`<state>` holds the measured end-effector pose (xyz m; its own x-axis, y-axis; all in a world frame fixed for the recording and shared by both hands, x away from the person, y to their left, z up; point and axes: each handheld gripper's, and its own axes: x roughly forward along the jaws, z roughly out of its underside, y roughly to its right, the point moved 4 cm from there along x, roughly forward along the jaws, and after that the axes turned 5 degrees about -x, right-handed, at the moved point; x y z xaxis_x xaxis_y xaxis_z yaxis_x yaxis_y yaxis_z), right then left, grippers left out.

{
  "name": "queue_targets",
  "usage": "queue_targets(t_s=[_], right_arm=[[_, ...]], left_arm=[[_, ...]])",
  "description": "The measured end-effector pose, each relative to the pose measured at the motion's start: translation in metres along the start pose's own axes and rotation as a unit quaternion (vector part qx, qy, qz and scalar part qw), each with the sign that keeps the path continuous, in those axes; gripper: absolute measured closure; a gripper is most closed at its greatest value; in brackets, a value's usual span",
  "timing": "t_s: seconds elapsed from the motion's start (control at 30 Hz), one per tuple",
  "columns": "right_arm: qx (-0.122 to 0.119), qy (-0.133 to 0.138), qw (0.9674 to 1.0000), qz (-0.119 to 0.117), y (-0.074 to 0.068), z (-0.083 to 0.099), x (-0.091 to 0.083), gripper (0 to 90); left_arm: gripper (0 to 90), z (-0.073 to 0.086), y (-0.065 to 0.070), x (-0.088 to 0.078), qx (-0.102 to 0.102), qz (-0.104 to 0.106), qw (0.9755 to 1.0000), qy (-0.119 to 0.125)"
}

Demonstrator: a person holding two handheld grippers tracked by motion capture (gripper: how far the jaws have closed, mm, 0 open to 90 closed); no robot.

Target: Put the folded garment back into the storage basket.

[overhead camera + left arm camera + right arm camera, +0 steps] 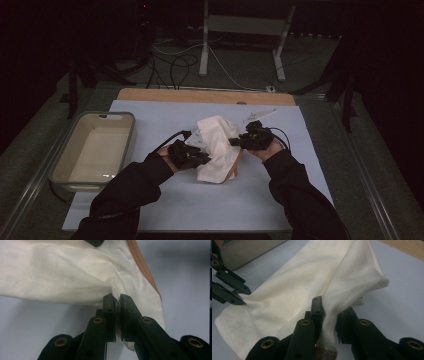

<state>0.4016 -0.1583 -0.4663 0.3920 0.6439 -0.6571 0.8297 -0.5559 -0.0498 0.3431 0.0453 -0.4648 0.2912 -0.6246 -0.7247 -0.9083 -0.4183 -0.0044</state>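
A cream-white cloth with a brown trimmed edge hangs bunched above the middle of the pale blue mat. My left gripper is shut on the cloth's left side; in the left gripper view its jaws pinch a fold of the cloth at the left gripper's tips. My right gripper is shut on the cloth's thick hemmed edge, which runs down between the right gripper's jaws. A small label shows on that hem. The left gripper also appears at the far left there.
A beige rectangular tub with a grey rim stands at the mat's left. A wooden board edge lies along the mat's far side. Cables and a metal stand's legs are on the floor beyond. A small white object rests behind the right gripper.
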Motion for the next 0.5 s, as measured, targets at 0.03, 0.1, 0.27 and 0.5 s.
queue_targets(t_s=[0.03, 0.1, 0.27, 0.5], right_arm=[[-0.001, 0.001, 1.0000, 0.000, -0.001, -0.002, 0.000, 78.4], [-0.004, 0.003, 1.0000, -0.003, -0.004, -0.005, 0.001, 78.4], [-0.009, 0.005, 0.9999, -0.006, -0.009, -0.011, 0.005, 78.4], [-0.017, 0.006, 0.9998, -0.012, -0.015, -0.022, 0.008, 78.4]], left_arm=[[85.1, 0.001, 0.000, -0.002, 0.000, -0.001, 1.0000, 0.000], [85.1, 0.002, 0.000, -0.005, 0.000, -0.001, 1.0000, 0.001], [85.1, 0.006, -0.002, -0.012, -0.003, -0.006, 1.0000, -0.003], [85.1, 0.009, -0.007, -0.025, -0.005, -0.014, 0.9999, -0.007]])
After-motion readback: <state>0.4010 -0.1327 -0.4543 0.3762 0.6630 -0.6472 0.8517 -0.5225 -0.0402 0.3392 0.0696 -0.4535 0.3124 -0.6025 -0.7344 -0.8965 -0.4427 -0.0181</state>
